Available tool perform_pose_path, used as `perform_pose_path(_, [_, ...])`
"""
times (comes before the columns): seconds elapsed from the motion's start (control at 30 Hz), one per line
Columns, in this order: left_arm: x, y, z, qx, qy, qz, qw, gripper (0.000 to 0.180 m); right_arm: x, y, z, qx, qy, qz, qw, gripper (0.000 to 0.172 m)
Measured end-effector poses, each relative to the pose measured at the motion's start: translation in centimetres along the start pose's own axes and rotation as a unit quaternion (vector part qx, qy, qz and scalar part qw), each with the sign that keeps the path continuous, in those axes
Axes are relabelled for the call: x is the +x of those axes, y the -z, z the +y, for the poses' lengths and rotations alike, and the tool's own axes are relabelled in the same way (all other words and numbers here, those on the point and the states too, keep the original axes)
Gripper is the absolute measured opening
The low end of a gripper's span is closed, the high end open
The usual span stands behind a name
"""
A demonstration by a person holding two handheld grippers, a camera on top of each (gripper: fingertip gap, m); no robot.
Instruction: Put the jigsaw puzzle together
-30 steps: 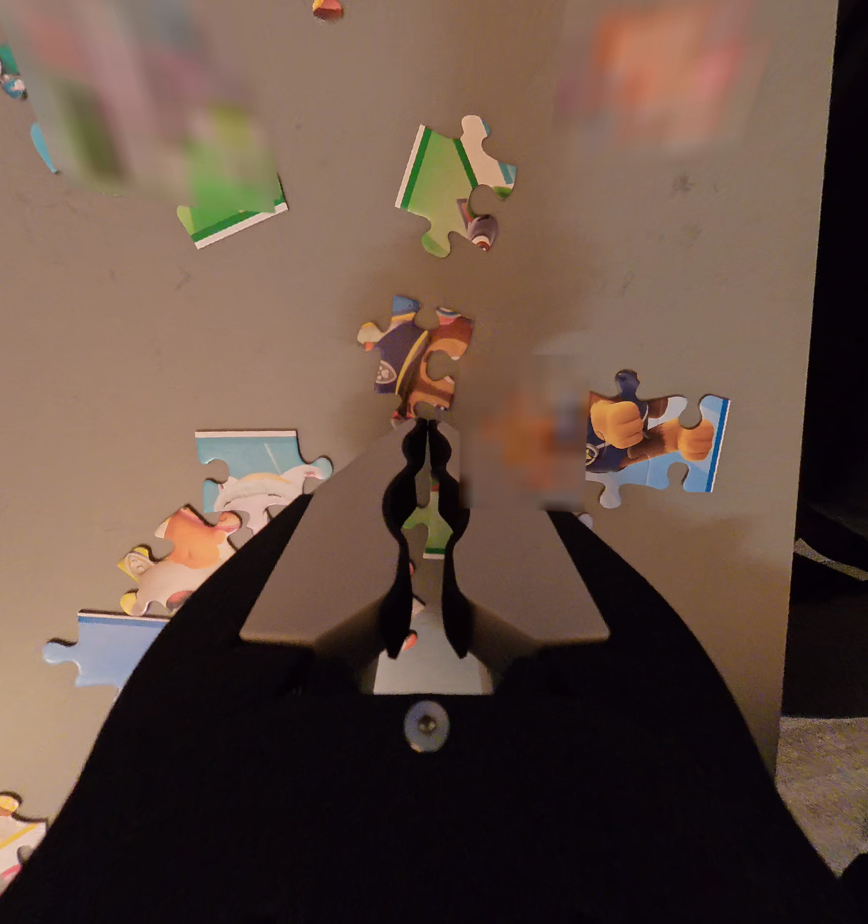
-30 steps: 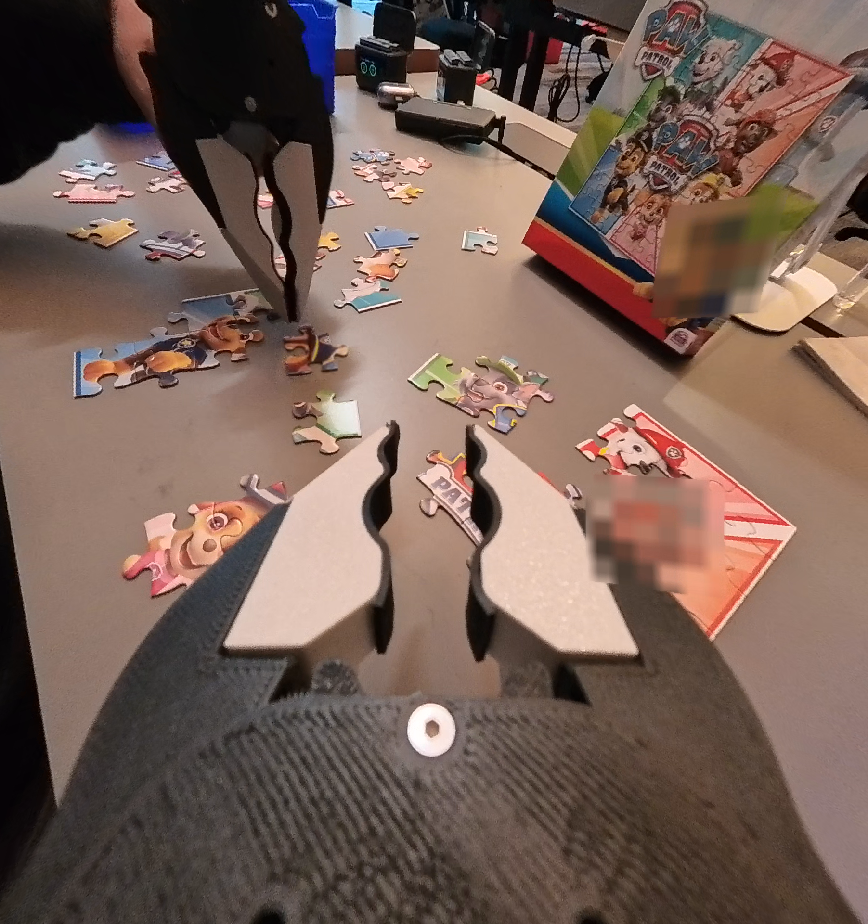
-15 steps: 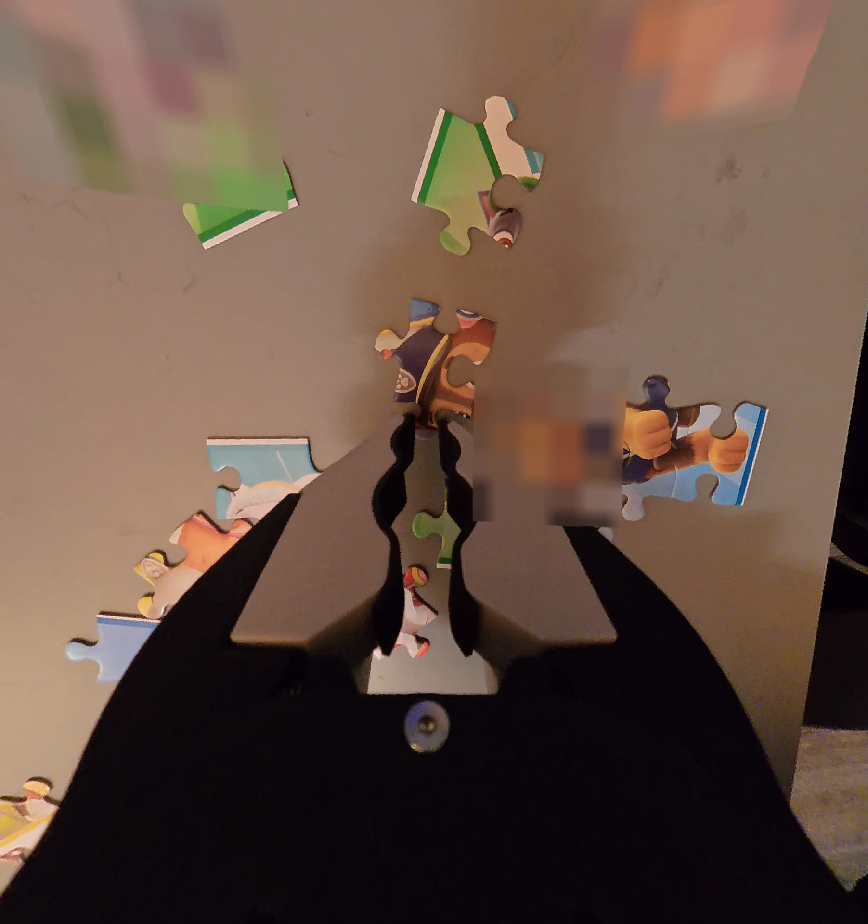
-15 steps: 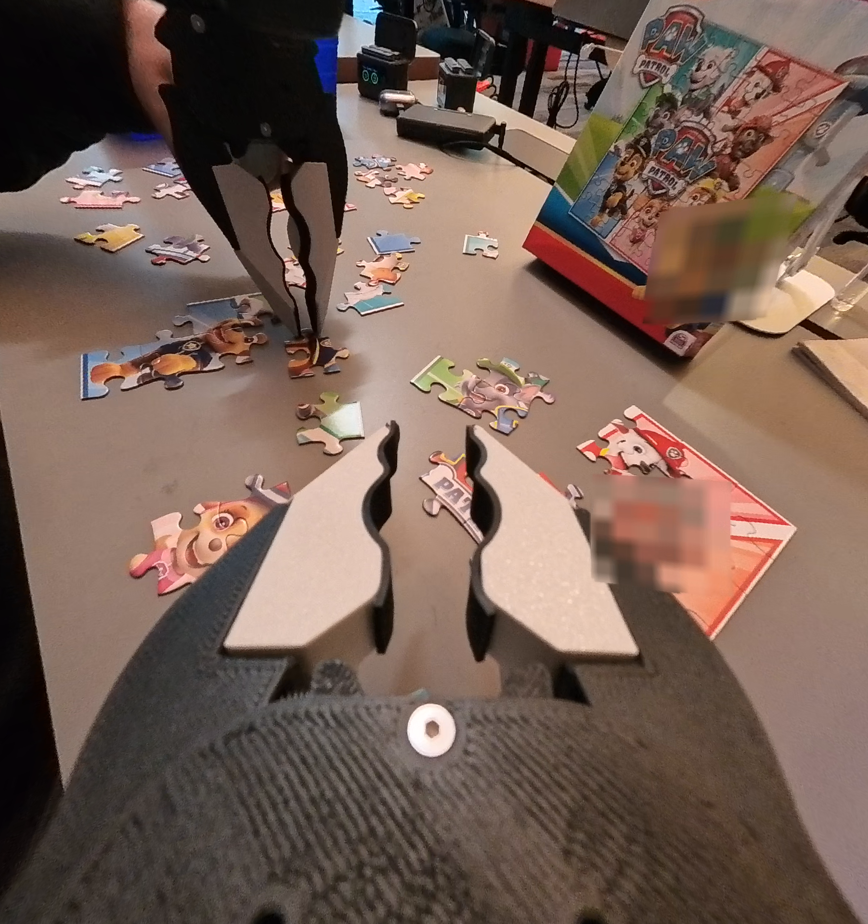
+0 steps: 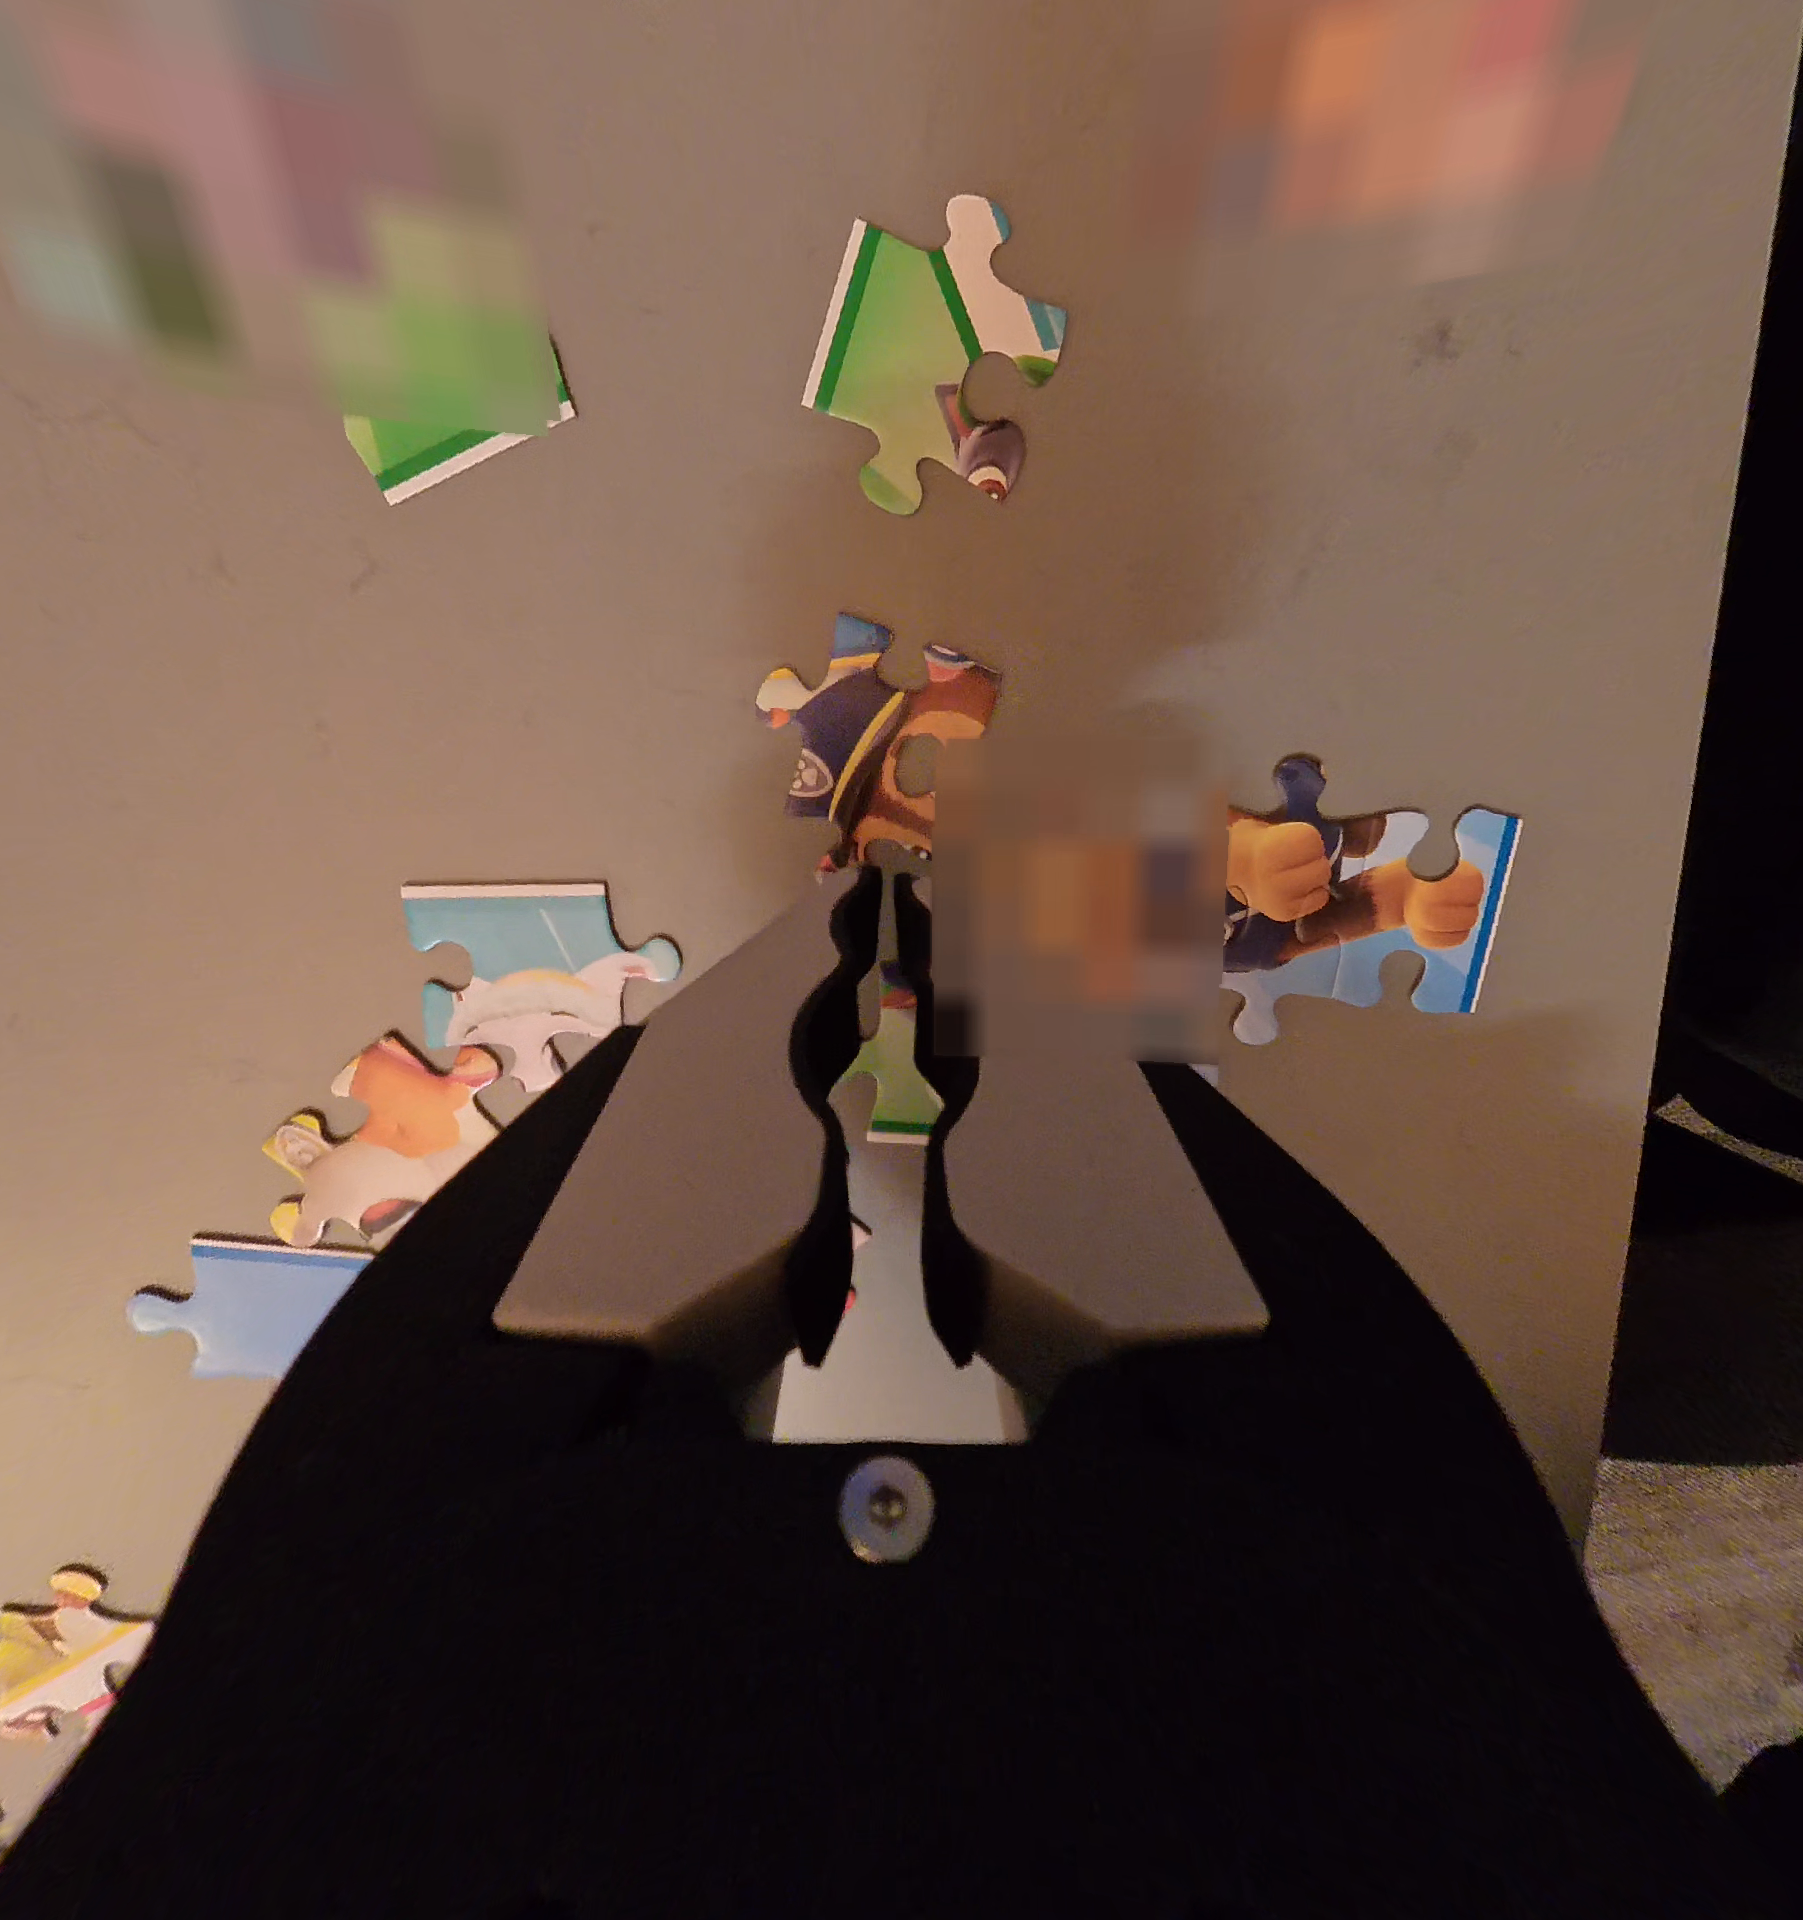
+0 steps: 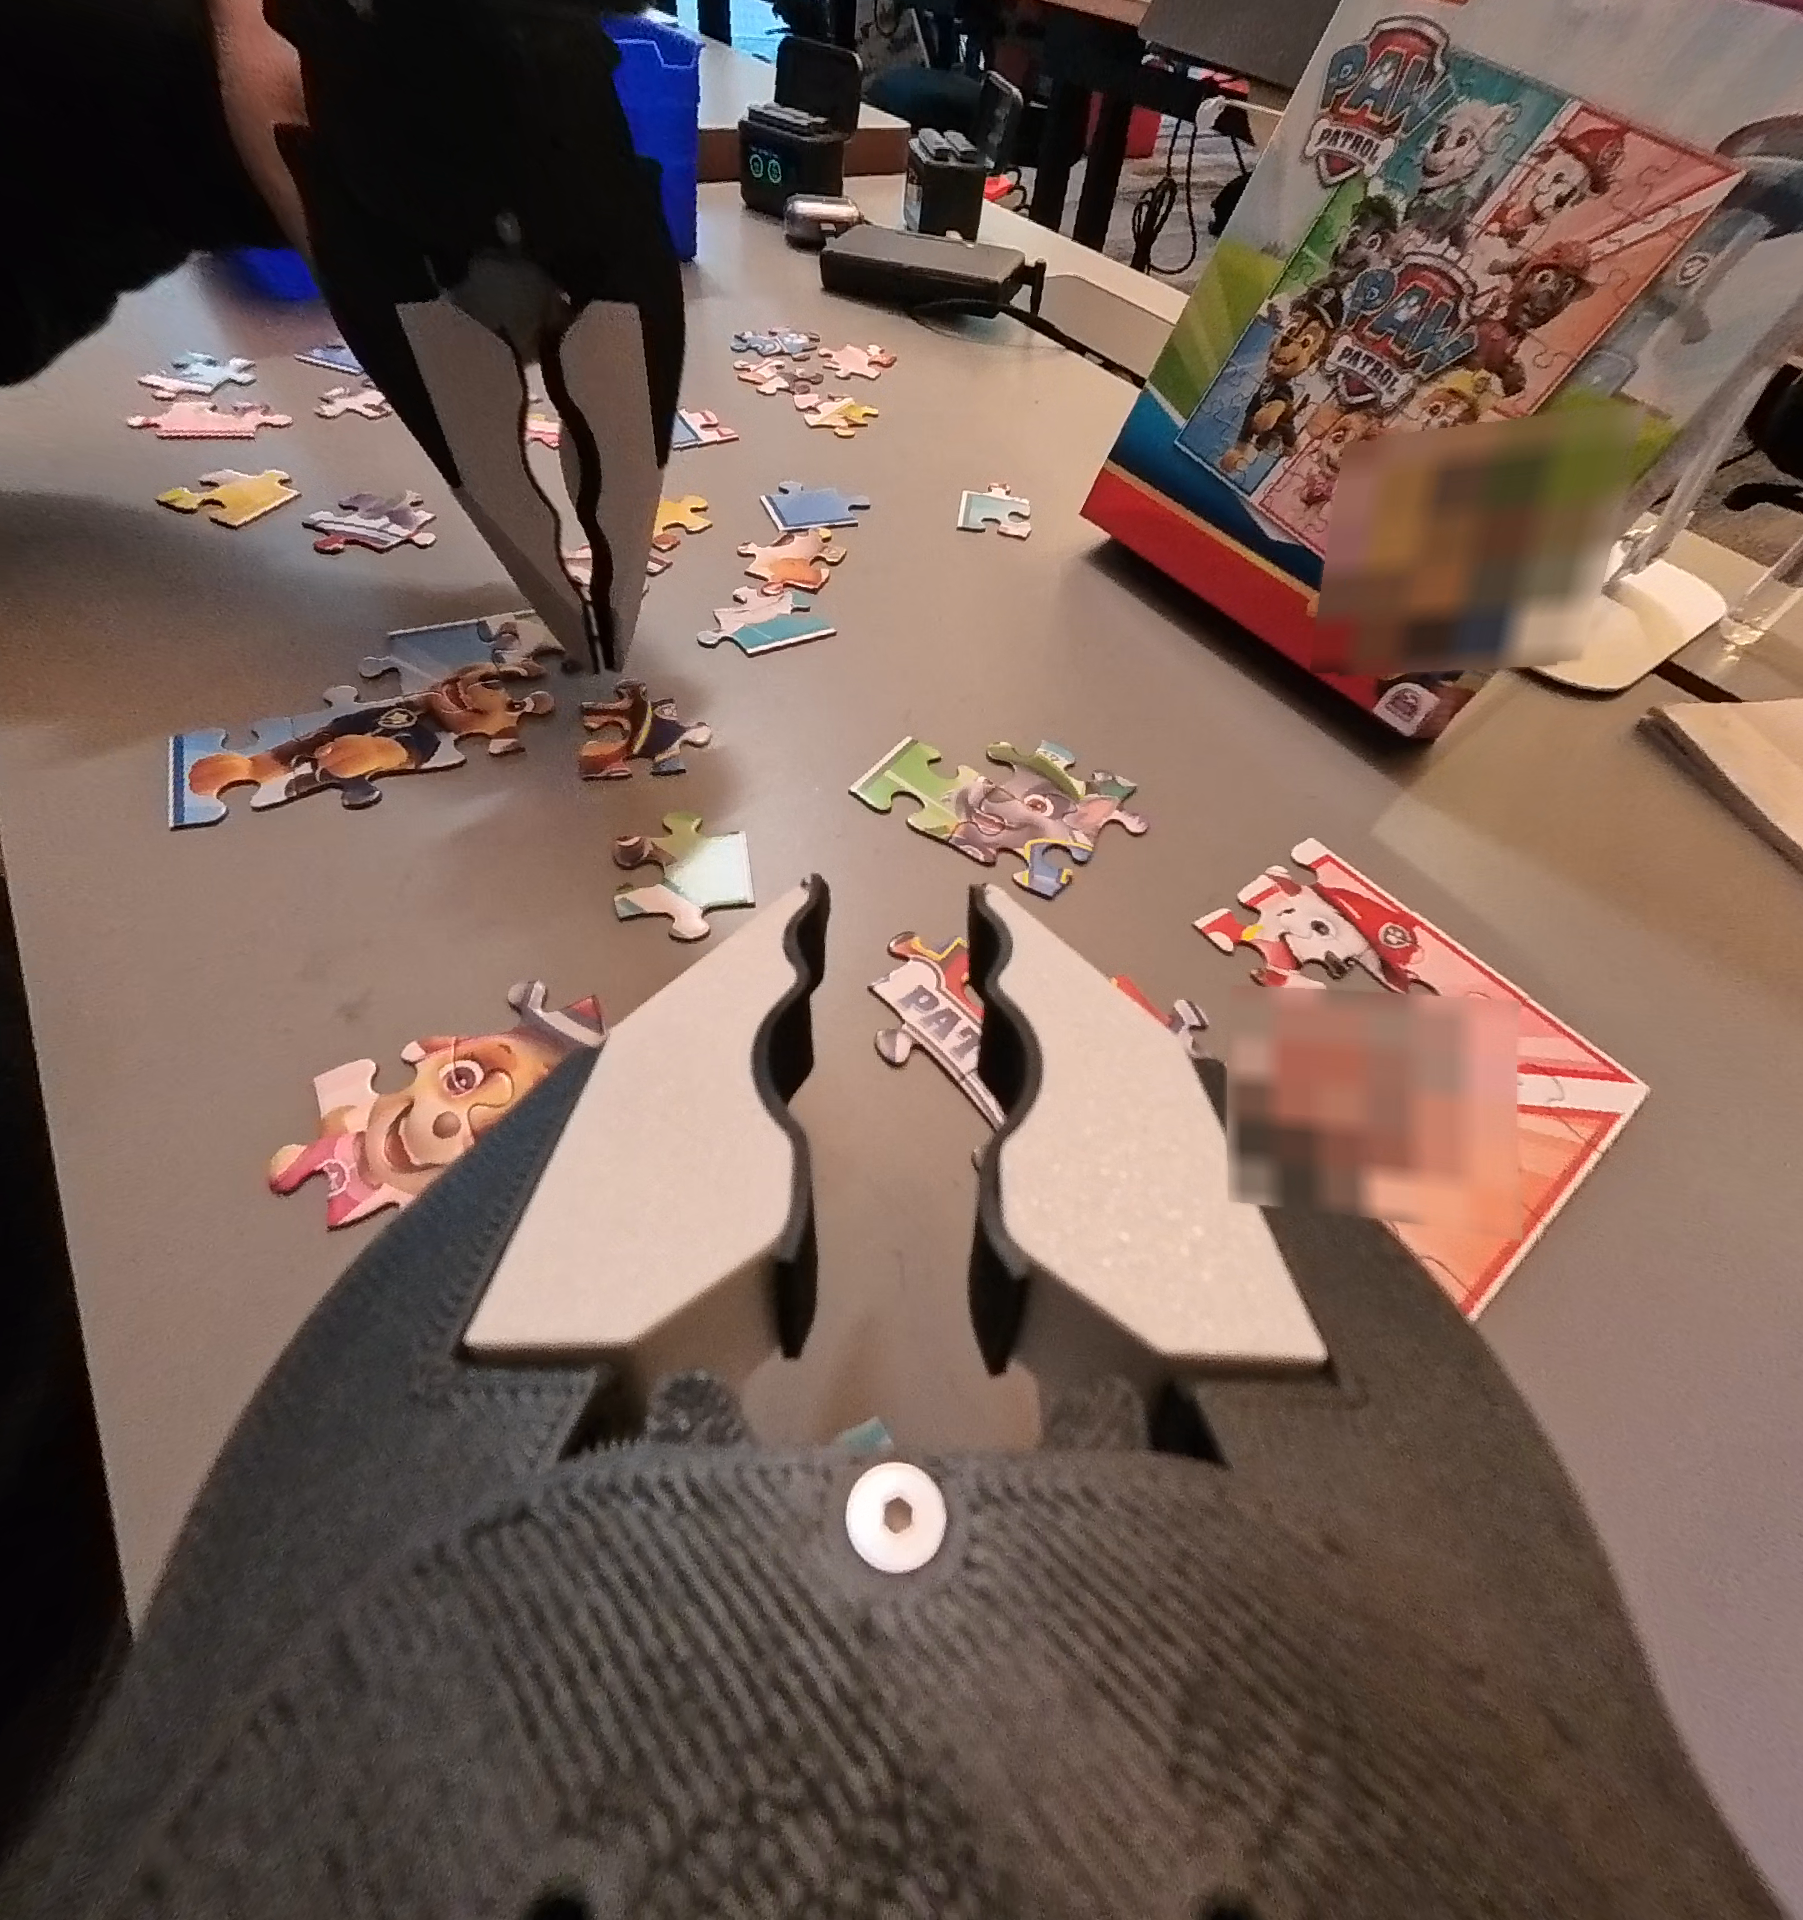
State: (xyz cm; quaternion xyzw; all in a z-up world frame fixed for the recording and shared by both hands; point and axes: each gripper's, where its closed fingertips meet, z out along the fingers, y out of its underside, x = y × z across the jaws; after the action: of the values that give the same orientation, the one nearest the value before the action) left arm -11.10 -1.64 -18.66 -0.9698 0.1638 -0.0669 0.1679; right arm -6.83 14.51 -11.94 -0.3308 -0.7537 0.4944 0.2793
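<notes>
right wrist view shows the left gripper (image 6: 598, 665) pointing steeply down at the grey table (image 6: 980, 665), its fingertips pressed together with nothing between them, right at the near edge of a single navy and brown puzzle piece (image 6: 635, 732). that piece lies flat, just beside a joined strip of blue-edged pieces (image 6: 346, 743). left wrist view puts the same piece (image 5: 881, 743) just past the closed tips. a shut tip like this seems suited to nudging, so a low, slow, level push would keep the piece from flipping. the right gripper (image 6: 897, 914) hovers with fingers apart, empty, above a red and white piece (image 6: 933, 1013) near the box (image 6: 1396, 312).
</notes>
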Motion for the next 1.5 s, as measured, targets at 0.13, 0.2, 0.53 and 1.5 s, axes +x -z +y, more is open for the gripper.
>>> perform_pose_path(0.13, [0.1, -0.1, -0.2, 0.004, 0.001, -0.005, 1.0, 0.008, -0.1, -0.1, 0.0, -0.001, 0.0, -0.002, 1.0, 0.025])
perform_pose_path(0.2, [-0.1, -0.3, -0.8, 0.021, 0.003, -0.013, 1.0, 0.028, -0.2, -0.2, 0.0, -0.002, 0.001, -0.003, 1.0, 0.026])
perform_pose_path(0.53, [0.1, -1.5, -1.6, 0.024, -0.012, -0.008, 1.0, 0.02, -0.2, 0.0, 0.0, 0.001, -0.001, 0.0, 1.0, 0.025])
perform_pose_path(1.5, [-1.4, -1.8, -2.9, 0.026, -0.02, -0.032, 0.999, 0.045, 0.0, 0.6, 0.2, 0.006, -0.003, 0.004, 1.0, 0.025])
